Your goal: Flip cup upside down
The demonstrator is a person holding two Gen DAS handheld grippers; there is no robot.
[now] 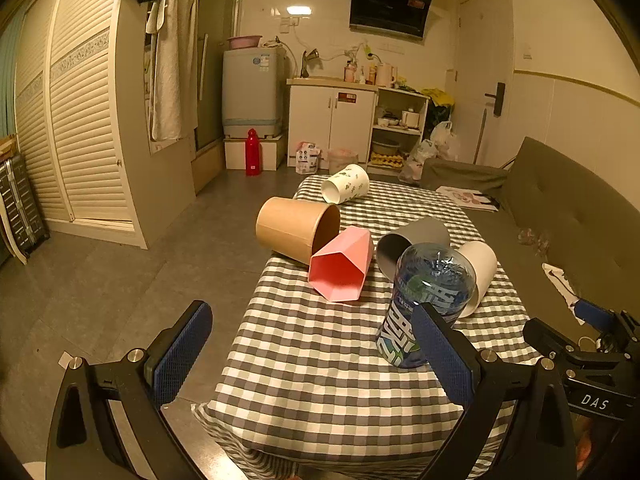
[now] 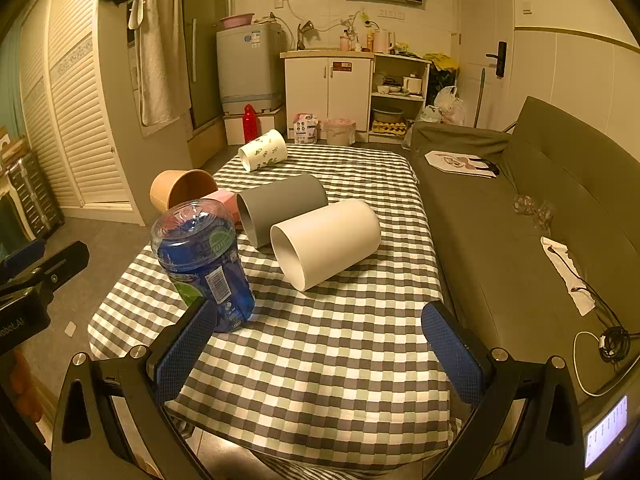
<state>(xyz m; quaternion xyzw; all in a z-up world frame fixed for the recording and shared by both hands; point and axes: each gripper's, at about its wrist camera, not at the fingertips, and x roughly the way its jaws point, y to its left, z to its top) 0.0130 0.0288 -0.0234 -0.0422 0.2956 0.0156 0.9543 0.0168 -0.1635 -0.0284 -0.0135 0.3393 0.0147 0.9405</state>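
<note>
On the grey-and-white checked tablecloth (image 2: 320,340) a clear plastic cup with a blue printed label (image 2: 204,264) stands bottom-up near the front left; its label carries a barcode in the right wrist view and large white lettering in the left wrist view that cannot be made out. Behind it lie five cups on their sides: a white cylindrical cup (image 2: 326,242), a grey cylindrical cup (image 2: 280,208) touching it, a pink faceted cup (image 1: 340,266), a tan paper cup (image 1: 294,234) and, farther back, a white cup with a green leaf print (image 2: 262,155). The left gripper (image 1: 312,354) hangs spread wide, holding nothing, its right pad in front of the blue-labelled cup. The right gripper (image 2: 320,350) is likewise wide apart and holds nothing; "DAS" is printed on its body in the left wrist view.
</note>
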